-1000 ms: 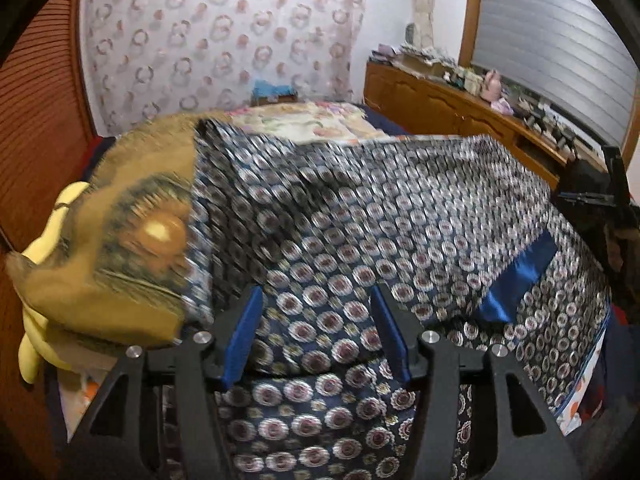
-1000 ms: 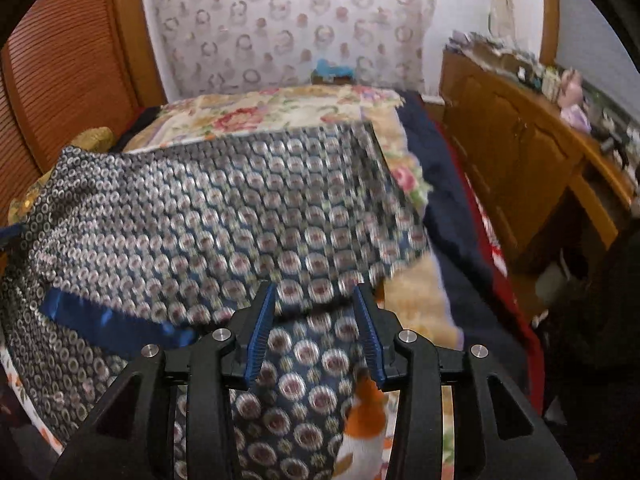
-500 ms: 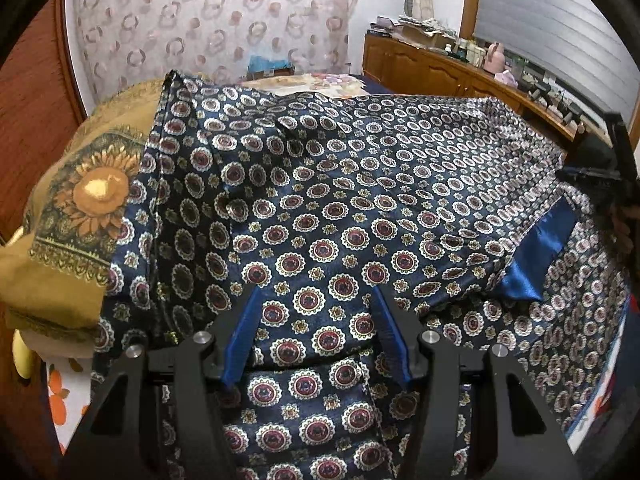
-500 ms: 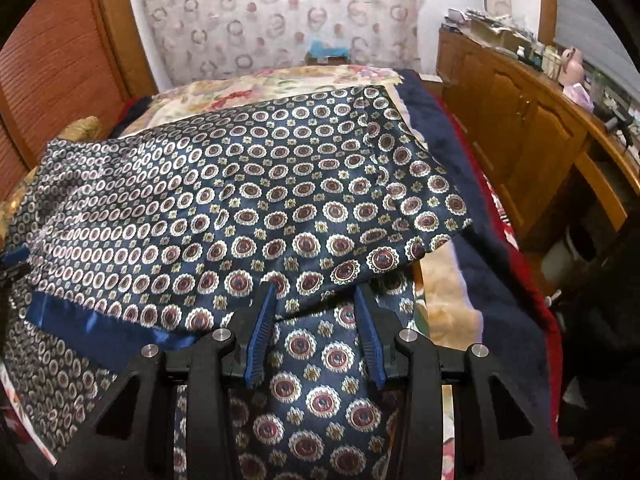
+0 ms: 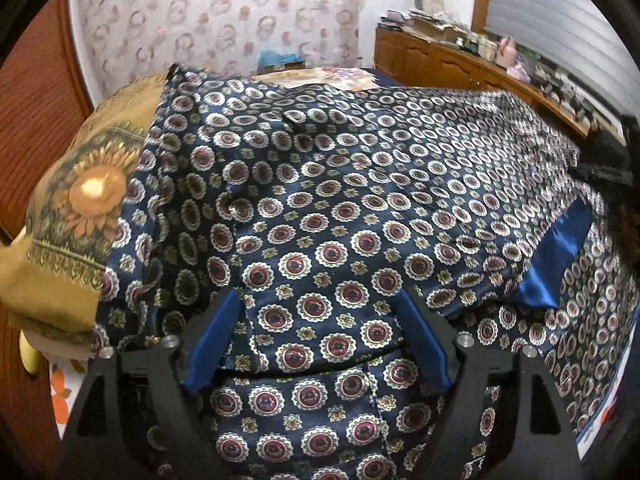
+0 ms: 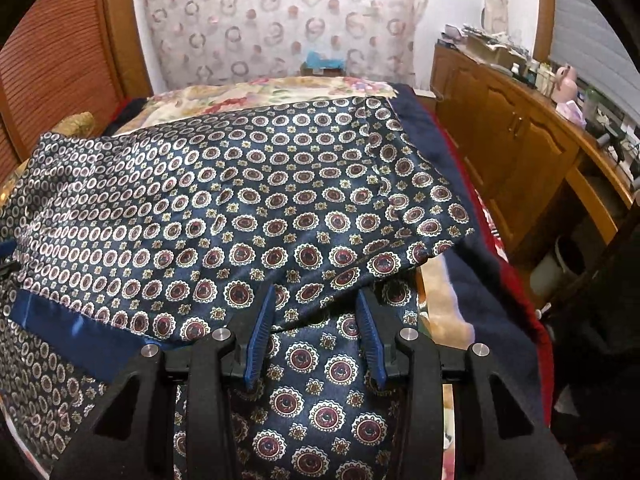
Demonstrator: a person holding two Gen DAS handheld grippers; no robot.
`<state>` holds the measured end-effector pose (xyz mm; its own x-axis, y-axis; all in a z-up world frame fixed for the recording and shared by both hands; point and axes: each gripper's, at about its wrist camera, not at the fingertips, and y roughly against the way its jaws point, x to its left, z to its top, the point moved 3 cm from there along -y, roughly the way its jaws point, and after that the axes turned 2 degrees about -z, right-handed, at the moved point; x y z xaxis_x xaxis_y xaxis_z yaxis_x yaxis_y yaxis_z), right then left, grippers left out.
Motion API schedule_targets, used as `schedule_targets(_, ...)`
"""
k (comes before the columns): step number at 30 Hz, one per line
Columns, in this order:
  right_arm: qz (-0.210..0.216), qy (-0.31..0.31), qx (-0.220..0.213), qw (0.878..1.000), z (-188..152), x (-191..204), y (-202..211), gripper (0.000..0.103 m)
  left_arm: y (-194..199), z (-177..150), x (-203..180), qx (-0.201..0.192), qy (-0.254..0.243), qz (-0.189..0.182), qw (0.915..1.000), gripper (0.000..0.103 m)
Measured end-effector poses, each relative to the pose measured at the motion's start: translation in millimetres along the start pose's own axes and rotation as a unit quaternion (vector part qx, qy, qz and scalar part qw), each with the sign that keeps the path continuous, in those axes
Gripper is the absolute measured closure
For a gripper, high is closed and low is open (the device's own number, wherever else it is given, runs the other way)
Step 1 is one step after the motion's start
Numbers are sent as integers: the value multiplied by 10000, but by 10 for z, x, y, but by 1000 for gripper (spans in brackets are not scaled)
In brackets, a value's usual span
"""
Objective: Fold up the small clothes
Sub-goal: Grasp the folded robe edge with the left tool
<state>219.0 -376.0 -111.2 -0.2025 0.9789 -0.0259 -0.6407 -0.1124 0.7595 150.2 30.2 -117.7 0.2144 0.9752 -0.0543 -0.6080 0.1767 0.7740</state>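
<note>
— On the bed, we see the navy satin garment with medallion print (image 5: 344, 200) folded over itself.
— Our left gripper (image 5: 316, 340) has just spread wide, cloth loose between; our right gripper (image 6: 316, 336) pinches a fold.

L gripper (image 5: 318, 312): jaws have just been opening, now set wider than 1 s ago; patterned garment (image 5: 360, 200) lies between the pads, no visible pinch. Folded-over upper layer, raised and blurred 1 s ago, now lies flat on the lower layer. Sunflower cushion (image 5: 80, 208): less exposed in L view, garment edge now draped over its side. R view: garment (image 6: 240, 208) corner near R gripper (image 6: 316, 312) now settled lower, covering more of floral bedspread (image 6: 280, 92).
</note>
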Motion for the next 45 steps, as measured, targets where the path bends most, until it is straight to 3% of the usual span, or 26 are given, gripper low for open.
schedule_targets(8, -45, 59, -21, 10000, -2, 20, -4, 62, 22, -30, -4, -3, -24, -4, 10000, 20)
schedule_targets(14, -55, 75, -23, 10000, -2, 23, -7, 62, 307, -138, 198, -369, 429, -425, 9975, 20)
schedule_targets(18, -56, 79, -24, 10000, -5, 34, -10, 62, 440, -178, 305, -483, 520, -253, 9972, 21)
schedule_targets(23, -58, 80, -25, 9999, -5, 34, -10, 62, 537, -214, 338, -616, 564, -41, 9965, 39)
schedule_targets(30, -56, 78, -27, 10000, -7, 36, -12, 62, 607, -271, 430, -805, 658, 316, 9941, 54)
schedule_targets(36, -59, 80, -27, 9999, -6, 36, -14, 62, 457, -222, 501, -667, 585, 410, 9952, 68)
schedule_targets(39, -61, 83, -29, 9999, -8, 37, -12, 62, 425, -188, 484, -684, 492, 446, 9954, 84)
schedule_targets(45, -63, 87, -30, 9999, -10, 42, -13, 62, 339, -167, 491, -574, 464, 524, 9959, 86)
